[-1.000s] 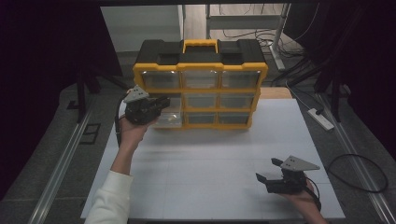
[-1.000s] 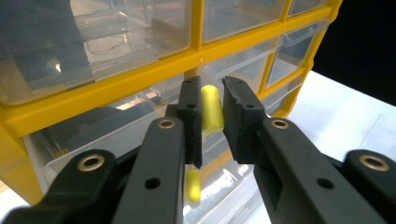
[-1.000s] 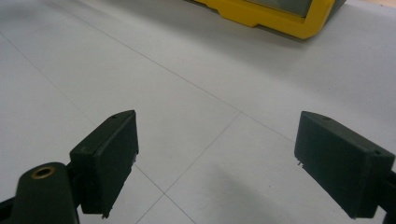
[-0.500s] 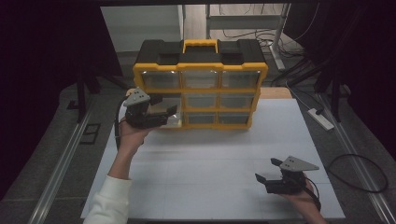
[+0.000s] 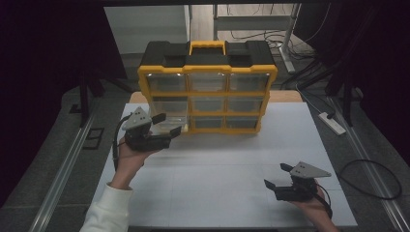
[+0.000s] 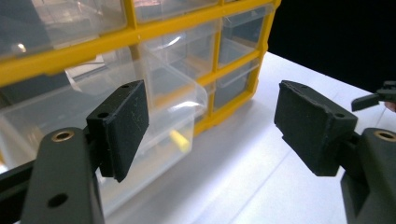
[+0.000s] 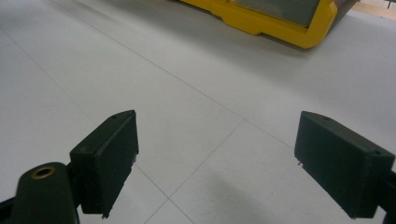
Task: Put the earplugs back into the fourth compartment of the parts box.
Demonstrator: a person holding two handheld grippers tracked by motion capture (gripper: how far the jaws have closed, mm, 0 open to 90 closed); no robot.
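Clear plastic is what sits nearest the left gripper [image 5: 164, 131]: a transparent drawer [image 5: 170, 126] pulled partway out of the lower left corner of the yellow-framed, black-topped plastic organiser cabinet [image 5: 208, 92]. In the high view the gripper is held by the person's left hand [image 5: 129, 155], white sleeve [image 5: 104, 212] below it, at the front left corner of the cabinet. Its fingers [image 6: 122, 128] have just been opening and now stand wide apart with nothing gripped between them. In the left gripper view the drawer lies behind the one finger and juts out past the cabinet's front, and a small yellow piece [image 6: 180, 140] shows through its clear wall; what that piece is cannot be told. The other drawers in the three rows sit flush in the yellow frame.

The cabinet stands at the far middle of the white worktop [image 5: 227, 169], its yellow handle [image 5: 208, 46] at the top.

Further right, near the front edge of the worktop and well apart from the cabinet, the right gripper [image 5: 280, 181] rests in the person's right hand [image 5: 314, 205]. Its fingers [image 7: 108, 156] are spread wide and hold nothing; in the right gripper view bare white worktop lies between them and the yellow base of the cabinet shows far off.
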